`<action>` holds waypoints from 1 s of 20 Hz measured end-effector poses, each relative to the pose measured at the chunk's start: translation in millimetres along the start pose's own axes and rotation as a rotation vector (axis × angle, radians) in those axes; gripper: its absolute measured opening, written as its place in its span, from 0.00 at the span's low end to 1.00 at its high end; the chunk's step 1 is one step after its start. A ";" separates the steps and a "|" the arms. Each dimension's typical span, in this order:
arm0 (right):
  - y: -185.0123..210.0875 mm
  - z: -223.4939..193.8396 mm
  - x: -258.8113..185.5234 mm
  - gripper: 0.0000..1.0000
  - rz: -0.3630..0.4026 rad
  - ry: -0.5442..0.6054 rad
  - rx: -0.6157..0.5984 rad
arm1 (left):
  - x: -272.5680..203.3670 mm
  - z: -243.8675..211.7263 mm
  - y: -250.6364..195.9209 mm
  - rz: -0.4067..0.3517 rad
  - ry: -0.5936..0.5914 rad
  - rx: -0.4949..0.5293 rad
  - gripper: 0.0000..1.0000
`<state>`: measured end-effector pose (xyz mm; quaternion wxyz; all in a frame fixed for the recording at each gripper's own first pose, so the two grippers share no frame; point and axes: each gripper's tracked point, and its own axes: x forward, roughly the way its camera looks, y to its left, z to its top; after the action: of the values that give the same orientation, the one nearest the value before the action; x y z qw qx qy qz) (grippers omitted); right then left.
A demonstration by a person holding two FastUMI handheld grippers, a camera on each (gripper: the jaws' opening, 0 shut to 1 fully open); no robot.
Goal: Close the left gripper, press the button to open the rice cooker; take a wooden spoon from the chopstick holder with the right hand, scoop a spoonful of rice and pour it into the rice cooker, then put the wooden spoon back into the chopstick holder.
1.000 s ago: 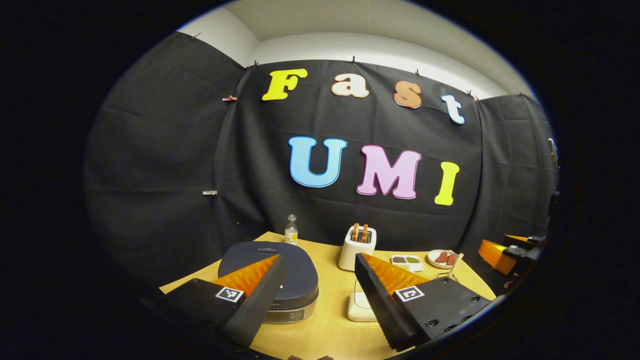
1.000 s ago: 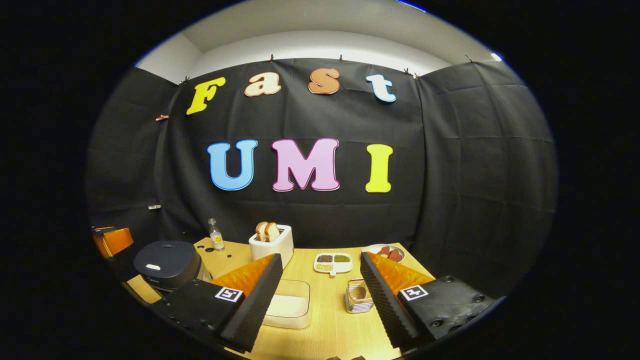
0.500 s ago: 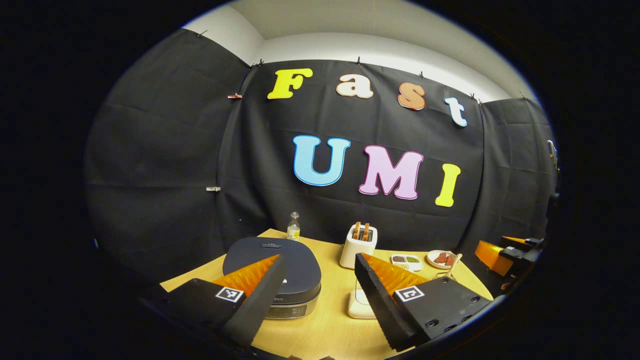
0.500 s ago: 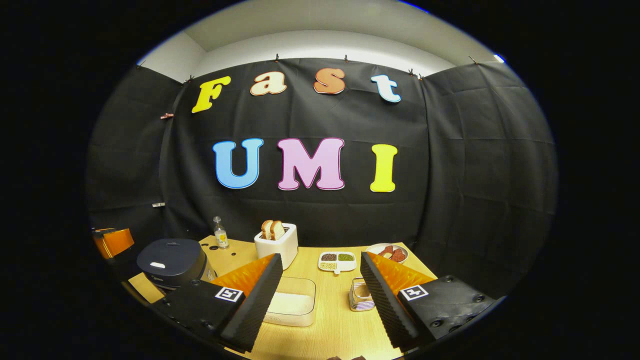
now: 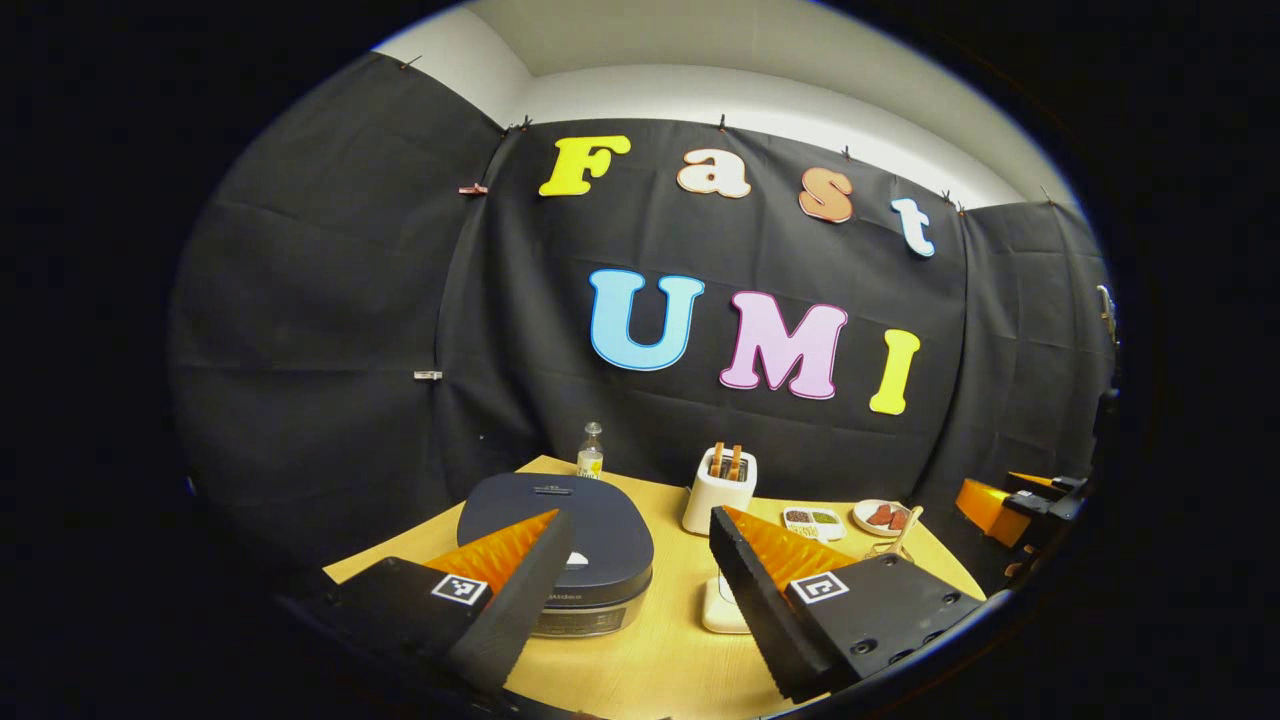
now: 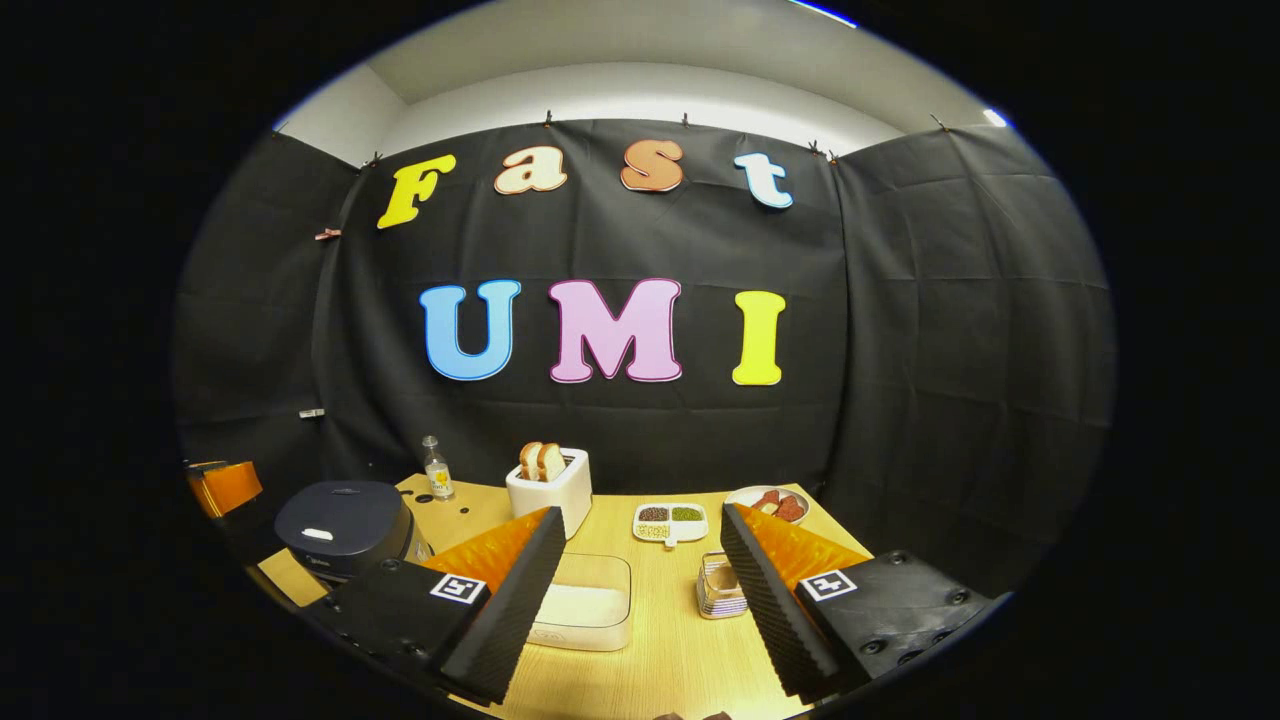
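The rice cooker (image 5: 556, 540) has drifted nearer the left hand-held gripper (image 5: 640, 560), at its 11 o'clock; both hand-held grippers gape apart, so closing comes first.

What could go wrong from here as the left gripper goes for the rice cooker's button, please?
1. The left gripper is open above the closed rice cooker; pressing with spread fingers could straddle or miss the button, so shut it first.
2. The rice box and chopstick holder sit just ahead of the open right gripper; drifting forward might nudge them.
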<state>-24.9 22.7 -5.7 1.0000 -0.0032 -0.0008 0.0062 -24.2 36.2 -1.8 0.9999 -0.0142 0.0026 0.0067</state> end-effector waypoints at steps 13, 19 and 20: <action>-25.3 14.5 -50.1 0.98 -0.159 -0.069 -0.020 | 35.6 -11.1 62.6 -0.130 0.133 0.012 0.17; -37.4 3.8 -55.3 0.96 -0.190 -0.046 0.001 | 69.4 -33.1 68.7 -0.170 0.226 0.012 0.05; -35.0 -0.8 -52.1 0.96 -0.179 -0.032 0.014 | 77.0 -38.9 69.3 -0.166 0.249 0.009 0.05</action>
<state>-76.6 -12.9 -6.3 0.9964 0.0043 -0.0172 -0.0830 51.6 105.4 -43.1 0.9890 -0.0105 0.1253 -0.0779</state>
